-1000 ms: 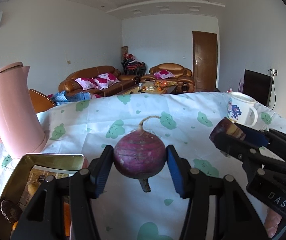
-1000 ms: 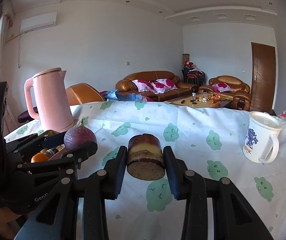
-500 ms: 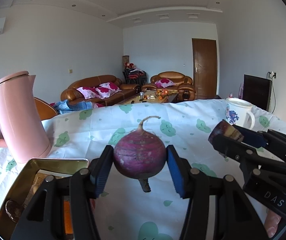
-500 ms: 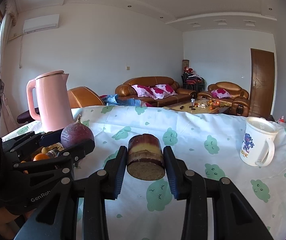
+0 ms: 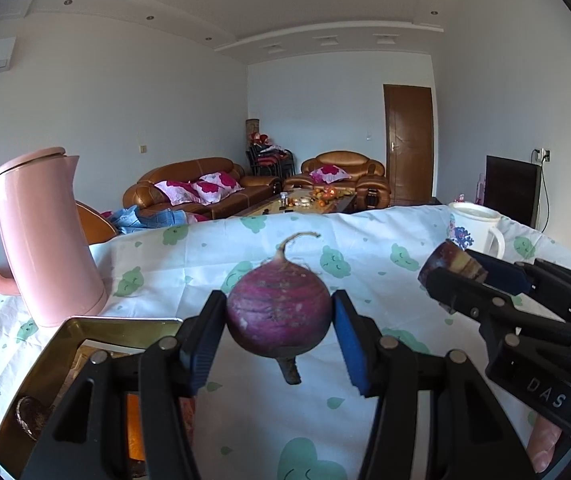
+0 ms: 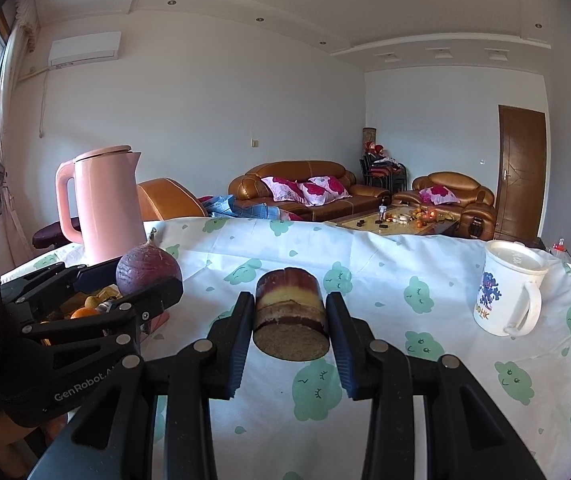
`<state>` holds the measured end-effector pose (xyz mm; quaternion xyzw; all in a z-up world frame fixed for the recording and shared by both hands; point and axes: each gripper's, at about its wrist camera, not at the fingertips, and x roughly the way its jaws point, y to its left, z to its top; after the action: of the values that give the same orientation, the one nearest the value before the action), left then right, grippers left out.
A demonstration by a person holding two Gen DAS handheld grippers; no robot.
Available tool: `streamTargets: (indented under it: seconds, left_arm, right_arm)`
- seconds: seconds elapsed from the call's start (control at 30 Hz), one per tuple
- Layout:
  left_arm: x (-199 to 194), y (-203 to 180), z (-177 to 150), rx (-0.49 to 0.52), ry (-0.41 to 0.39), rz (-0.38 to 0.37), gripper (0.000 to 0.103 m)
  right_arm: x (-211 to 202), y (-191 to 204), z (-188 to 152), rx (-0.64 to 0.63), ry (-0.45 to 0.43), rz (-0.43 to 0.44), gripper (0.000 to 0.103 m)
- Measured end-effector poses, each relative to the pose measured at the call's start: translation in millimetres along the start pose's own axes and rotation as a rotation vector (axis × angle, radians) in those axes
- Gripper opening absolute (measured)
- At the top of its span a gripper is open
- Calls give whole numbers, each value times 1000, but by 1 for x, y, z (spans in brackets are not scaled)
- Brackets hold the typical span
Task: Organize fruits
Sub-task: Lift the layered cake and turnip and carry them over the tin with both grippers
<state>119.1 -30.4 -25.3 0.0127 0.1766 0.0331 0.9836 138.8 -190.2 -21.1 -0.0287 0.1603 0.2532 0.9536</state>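
My left gripper [image 5: 279, 334] is shut on a round purple turnip [image 5: 278, 311] with a curled root tip, held above the tablecloth. In the right wrist view the same turnip [image 6: 148, 269] sits in the left gripper [image 6: 147, 280] at the left. My right gripper [image 6: 290, 326] is shut on a short cut piece of sugarcane [image 6: 290, 312], purple and yellow, its cut face toward the camera. The sugarcane piece [image 5: 451, 262] also shows at the right of the left wrist view. A gold tin tray [image 5: 85, 330] with fruit lies below the left gripper.
A pink kettle [image 5: 41, 236] stands at the table's left, behind the tray. A white printed mug [image 6: 507, 288] stands at the right. The table carries a white cloth with green cloud shapes [image 6: 317, 388]. Sofas and a coffee table lie beyond.
Both views have tilted slightly upward, showing more ceiling. The grips on the turnip and the sugarcane piece are unchanged.
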Motion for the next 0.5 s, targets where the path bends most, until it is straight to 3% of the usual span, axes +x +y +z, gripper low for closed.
streamTargets:
  seconds: [0.5]
  left_arm:
    - [-10,5,-2,-8,3,-10,55]
  right_arm:
    - [-9,8,0,-27,-16,-3,39]
